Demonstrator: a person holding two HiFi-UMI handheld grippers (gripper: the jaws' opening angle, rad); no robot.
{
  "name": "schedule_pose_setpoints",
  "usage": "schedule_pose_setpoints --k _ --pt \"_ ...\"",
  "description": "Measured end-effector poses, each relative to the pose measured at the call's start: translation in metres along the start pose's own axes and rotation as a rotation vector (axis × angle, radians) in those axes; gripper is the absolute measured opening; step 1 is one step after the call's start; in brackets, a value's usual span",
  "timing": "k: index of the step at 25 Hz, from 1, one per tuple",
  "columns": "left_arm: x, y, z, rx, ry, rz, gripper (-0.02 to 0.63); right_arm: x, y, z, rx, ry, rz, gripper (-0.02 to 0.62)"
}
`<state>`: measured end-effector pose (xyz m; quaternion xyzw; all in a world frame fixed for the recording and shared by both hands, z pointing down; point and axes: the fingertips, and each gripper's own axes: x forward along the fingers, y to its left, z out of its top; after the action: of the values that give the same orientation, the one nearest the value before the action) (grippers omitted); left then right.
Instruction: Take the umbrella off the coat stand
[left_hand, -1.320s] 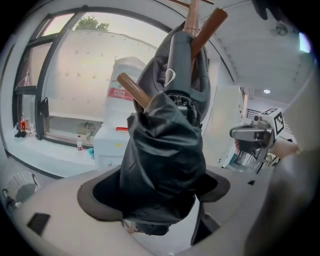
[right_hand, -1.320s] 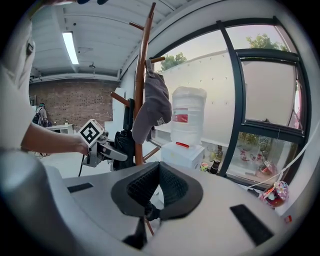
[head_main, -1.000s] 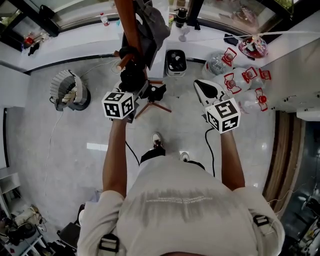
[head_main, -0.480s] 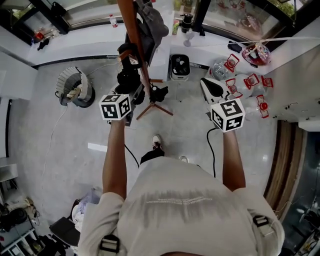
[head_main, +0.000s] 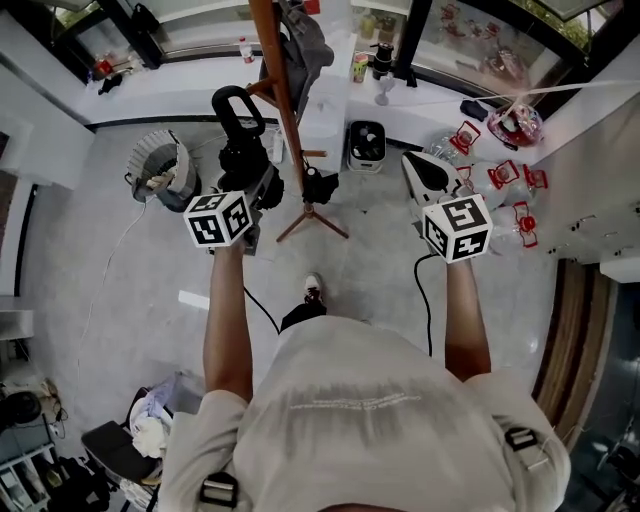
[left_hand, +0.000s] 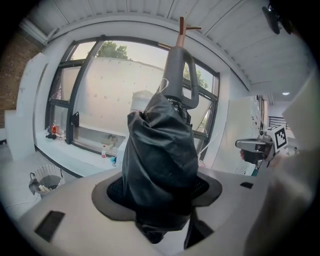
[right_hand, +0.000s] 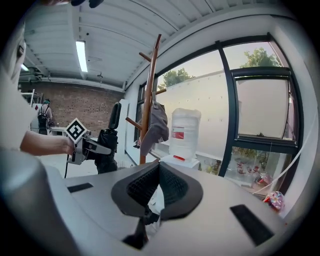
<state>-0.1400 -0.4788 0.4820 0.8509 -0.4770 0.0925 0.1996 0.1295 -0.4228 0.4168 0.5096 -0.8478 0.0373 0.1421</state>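
Folded umbrella (left_hand: 160, 150) gripped between left gripper's (head_main: 252, 188) jaws, jaws just closing

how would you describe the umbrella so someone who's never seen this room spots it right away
Find the tall wooden coat stand by the window ledge. Just left of its pole in the head view is the umbrella: a rolled-up black bundle topped by a looped handle. The grey garment on the stand is paler and has no handle.
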Motion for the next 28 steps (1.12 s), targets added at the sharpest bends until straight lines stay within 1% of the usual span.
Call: schedule_pose_setpoints --k 6,15,20,23,28 --pt "-0.063 -0.023 0.01 0.015 -0.068 0.047 0.279 -0.032 0.008 0.016 -0.015 -0.056 -0.004 0.025" --pt "-0.161 -0.054 -0.003 -0.003 -0.153 0.129 0.279 -0.087 0.038 0.032 -0.078 -0.105 0.028 0.025" --pt "-0.2 -0.076 -0.013 0.025 -0.159 0.167 0.281 -0.119 0.052 0.035 -0.108 -0.119 0.035 0.025" --pt "-0.217 -0.09 -0.02 0.043 -0.151 0.176 0.281 -0.134 0.056 0.034 -0.115 -0.124 0.038 0.025" --pt "-0.244 -0.112 -0.034 0.038 -0.152 0.18 0.281 -0.157 0.067 0.028 -0.137 -0.122 0.044 0.025"
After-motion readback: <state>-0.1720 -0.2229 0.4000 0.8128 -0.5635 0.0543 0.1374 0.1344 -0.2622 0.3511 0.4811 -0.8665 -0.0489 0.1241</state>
